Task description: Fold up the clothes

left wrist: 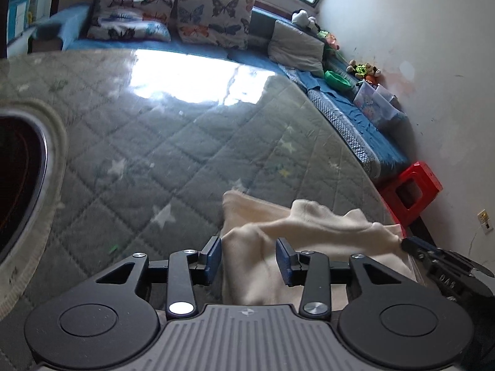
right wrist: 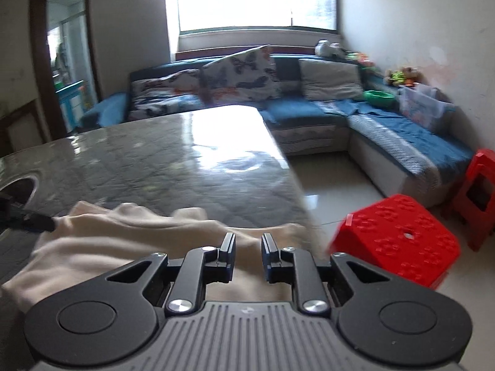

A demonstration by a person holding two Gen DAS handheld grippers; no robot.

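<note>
Left tool [left wrist: 249, 256] stands with its jaws parted, the cream garment [left wrist: 297, 238] lying between the blue pads [left wrist: 213, 259], which don't press it. Right tool [right wrist: 246, 255] shows a narrower gap, hovering over the same cloth with nothing pinched. The garment lies rumpled at the near edge of the quilt-patterned worktop [left wrist: 154, 154]. Past that edge, a red stool [right wrist: 393, 241] on the floor.

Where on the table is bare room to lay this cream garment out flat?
Bare tabletop runs from the cream garment away toward the sofa, bordered on the left by the round inset. The near right corner is crowded: the garment is bunched there under the left gripper and right gripper.
</note>
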